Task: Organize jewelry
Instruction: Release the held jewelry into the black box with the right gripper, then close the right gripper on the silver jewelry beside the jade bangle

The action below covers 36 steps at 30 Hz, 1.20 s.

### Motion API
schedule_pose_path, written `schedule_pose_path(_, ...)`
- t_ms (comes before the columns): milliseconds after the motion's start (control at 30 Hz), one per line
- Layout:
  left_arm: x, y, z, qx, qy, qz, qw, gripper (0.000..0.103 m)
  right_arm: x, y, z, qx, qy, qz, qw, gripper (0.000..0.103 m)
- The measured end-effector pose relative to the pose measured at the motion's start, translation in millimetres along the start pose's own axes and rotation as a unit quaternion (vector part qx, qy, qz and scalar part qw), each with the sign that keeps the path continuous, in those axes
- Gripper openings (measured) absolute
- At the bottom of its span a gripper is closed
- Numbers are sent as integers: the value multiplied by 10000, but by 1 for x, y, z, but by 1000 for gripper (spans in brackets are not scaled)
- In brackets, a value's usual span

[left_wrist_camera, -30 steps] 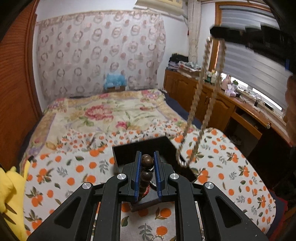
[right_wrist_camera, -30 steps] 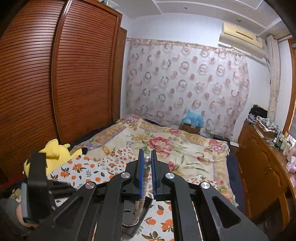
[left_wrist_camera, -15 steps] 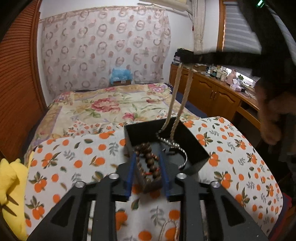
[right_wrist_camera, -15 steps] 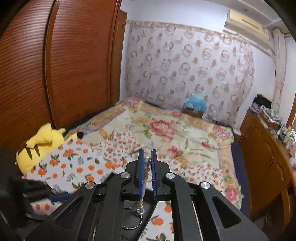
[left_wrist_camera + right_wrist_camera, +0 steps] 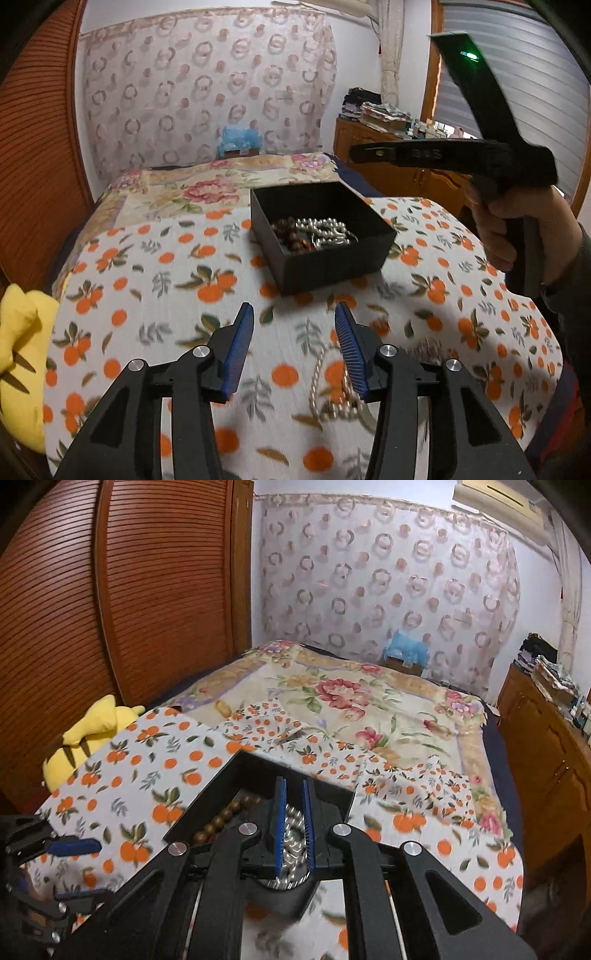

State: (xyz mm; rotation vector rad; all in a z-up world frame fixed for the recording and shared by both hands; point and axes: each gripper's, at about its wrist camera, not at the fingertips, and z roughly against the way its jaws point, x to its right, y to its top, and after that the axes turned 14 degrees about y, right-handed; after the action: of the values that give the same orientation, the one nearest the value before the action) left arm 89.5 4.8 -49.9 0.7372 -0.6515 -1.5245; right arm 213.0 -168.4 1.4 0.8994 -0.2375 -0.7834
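Note:
A black open box (image 5: pixel 334 254) stands on the orange-print cloth; it also shows in the right wrist view (image 5: pixel 207 805). Inside lie a dark wooden bead bracelet (image 5: pixel 290 232) and a silver bead necklace (image 5: pixel 327 230). My left gripper (image 5: pixel 293 317) is open and empty, pulled back in front of the box. A pearl strand (image 5: pixel 332 387) lies on the cloth under it. My right gripper (image 5: pixel 293 794) hovers over the box with its jaws a little apart above the silver necklace (image 5: pixel 293 845); the wooden beads (image 5: pixel 221 818) lie to its left.
A yellow plush toy (image 5: pixel 18 350) lies at the cloth's left edge. A floral bedspread (image 5: pixel 351 698) stretches behind. Wooden cabinets (image 5: pixel 546 731) stand to the right, a wooden wardrobe (image 5: pixel 110 590) to the left. The hand holding the right gripper (image 5: pixel 524 229) is to the box's right.
My left gripper let go of the wooden bracelet into the box and drew back, jaws wide. My right gripper lowered the silver necklace into the box and its jaws parted.

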Motion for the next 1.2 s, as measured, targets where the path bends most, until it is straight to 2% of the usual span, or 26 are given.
schedule_pose_path(200,-2,-13,8,-80,-75,38,9999,44,-18,-49,36,84,239,-132,9996,13)
schedule_pose_path(233,-2,-15,9,-94,-73,18,9999,44,-21,-60,41,80,262,-181,9995,15)
schedule_pose_path(300,-1,-19,10,-127,-68,-5,9999,45,-27,-80,50,61,268,-205,9994,34)
schedule_pose_path(333,-1,-21,10,-144,-58,-13,9999,45,-30,-91,55,34,282,-230,9993,36)
schedule_pose_path(500,-3,-30,14,-200,-51,41,9998,45,-38,-134,62,-206,467,-459,9976,36)
schedule_pose_path(600,-2,-34,15,-231,-71,48,9997,45,-42,-148,63,-288,588,-534,9964,36)
schedule_pose_path(733,-1,-37,13,-275,-89,44,9996,45,-41,-155,50,-462,768,-752,9931,36)
schedule_pose_path(1200,4,-40,15,-291,-120,22,9995,45,-52,-157,27,-868,657,-853,9904,39)
